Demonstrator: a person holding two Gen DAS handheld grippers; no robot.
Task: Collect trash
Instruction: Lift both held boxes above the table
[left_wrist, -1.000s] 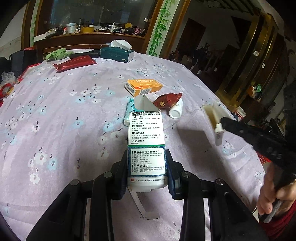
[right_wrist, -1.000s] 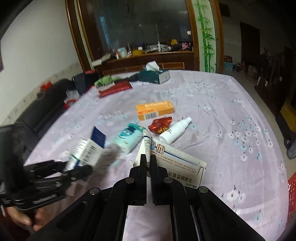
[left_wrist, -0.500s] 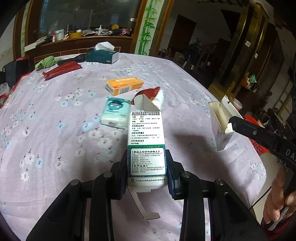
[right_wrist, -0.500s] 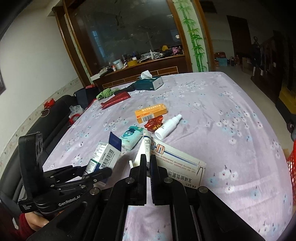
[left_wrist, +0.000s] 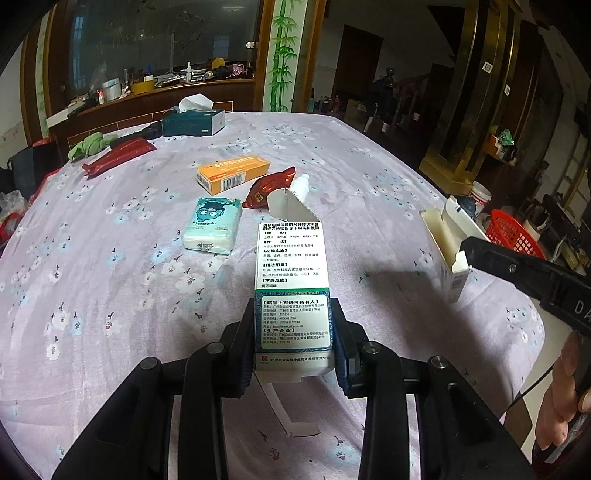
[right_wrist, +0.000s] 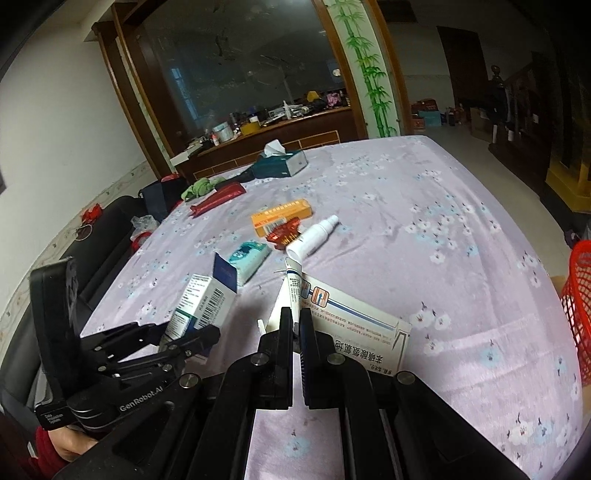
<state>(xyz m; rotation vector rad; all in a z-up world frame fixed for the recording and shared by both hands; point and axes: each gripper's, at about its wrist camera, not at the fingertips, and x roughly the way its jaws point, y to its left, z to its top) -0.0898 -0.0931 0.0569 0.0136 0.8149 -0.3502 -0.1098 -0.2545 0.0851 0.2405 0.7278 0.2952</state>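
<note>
The left gripper (left_wrist: 293, 332) was clamped across an opened, light medicine carton (left_wrist: 291, 291), raised above the table's near edge. The right gripper (right_wrist: 294, 328) was pinched on a second carton (right_wrist: 354, 328). Crushable cardboard; broad faces were judged best.

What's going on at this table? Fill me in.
A person is clearing trash off a floral-covered table with two handheld tools. The left tool grips an opened white medicine box; the right tool pinches the flap of another opened box. An orange box, tissue pack, red wrapper and small white bottle remain. A red basket waits past the table's edge.
</note>
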